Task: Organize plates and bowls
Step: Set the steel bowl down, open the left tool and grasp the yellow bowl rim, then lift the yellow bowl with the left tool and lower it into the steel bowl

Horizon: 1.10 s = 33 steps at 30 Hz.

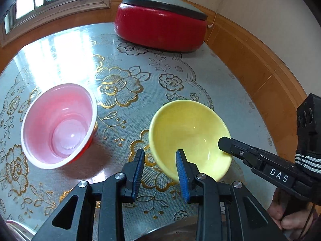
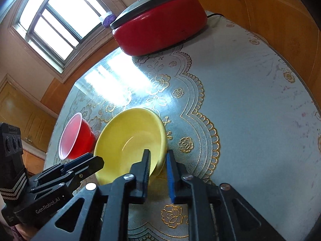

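Right pads (image 2: 169, 172) closed on the right rim of the yellow bowl (image 2: 130, 138), one finger inside the wall and one outside. Right gripper (image 2: 158, 151) angled down toward the table (image 2: 250, 100). Left pads (image 1: 181, 170) set at a narrow gap astride the opposite, near-left rim: one finger over the bowl's inside, the other over the cloth outside. Daylight visible between the outer pad and the wall, so apparently no squeeze yet. Left gripper (image 1: 160, 151) likewise angled steeply down.

Yellow bowl toward the near edge of the table, possibly tipped or just off the cloth; hard to settle through the fisheye. Red bowl (image 1: 60, 124) just beside it to the left, apart, upright and empty. Lidded pot (image 1: 160, 28) at the far edge, well clear.

Step in hand, as judged: a two-sided grasp on the yellow bowl, probably for nesting with the red bowl. For a good result:
- close the left pads squarely on the rim before any lift;
- keep both grips level with each other, so the glazed wall does not slip;
- raise straight up, clear of the red bowl's rim, before moving sideways.
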### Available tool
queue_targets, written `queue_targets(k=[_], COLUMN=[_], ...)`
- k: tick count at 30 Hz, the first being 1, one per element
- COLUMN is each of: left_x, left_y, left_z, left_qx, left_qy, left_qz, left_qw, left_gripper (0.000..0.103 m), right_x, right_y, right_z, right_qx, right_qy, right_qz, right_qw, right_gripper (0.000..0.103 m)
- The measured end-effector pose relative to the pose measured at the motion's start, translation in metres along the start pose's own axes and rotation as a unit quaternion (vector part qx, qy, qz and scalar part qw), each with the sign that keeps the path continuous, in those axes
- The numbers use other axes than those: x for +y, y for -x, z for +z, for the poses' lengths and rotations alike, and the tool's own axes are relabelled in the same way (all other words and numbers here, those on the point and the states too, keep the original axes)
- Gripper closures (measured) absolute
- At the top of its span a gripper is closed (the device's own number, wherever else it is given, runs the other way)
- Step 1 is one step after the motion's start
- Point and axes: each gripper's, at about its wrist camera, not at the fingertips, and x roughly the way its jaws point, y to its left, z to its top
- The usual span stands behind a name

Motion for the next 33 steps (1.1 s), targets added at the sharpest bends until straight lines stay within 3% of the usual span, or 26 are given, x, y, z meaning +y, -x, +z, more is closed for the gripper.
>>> queue_targets(k=[1,11,21,26,33], left_x=[-0.001,0.008,0.015,0.019,0.025], left_y=[-0.002,0.040,0.111,0.128,0.124], left_z=[-0.001,-0.013,-0.069,-0.101,-0.145], left_qx=[0.003,-0.033,-0.072,-0.072,-0.031], left_qy=[-0.004,0.001,0.000,-0.010,-0.017], left_qz=[0.006,-0.015,-0.031,-0.032,-0.036], left_qw=[1.0000,0.9993,0.9969,0.9969,0.9987], left_gripper=[0.084,0.086,0.084,0.084,0.084], right_x=[0.002,0.018,0.059,0.064,0.057], right_y=[0.000,0.019,0.075,0.083,0.068], right_z=[0.000,0.001,-0.030,-0.058,-0.100], right_qx=[-0.006,-0.018,-0.046,-0.023,0.038], right_qy=[0.009,0.036,0.088,0.107,0.104], right_qz=[-0.009,0.014,0.068,0.076,0.072], right_qw=[1.000,0.999,0.993,0.991,0.991], right_gripper=[0.092,0.093,0.093,0.093,0.093])
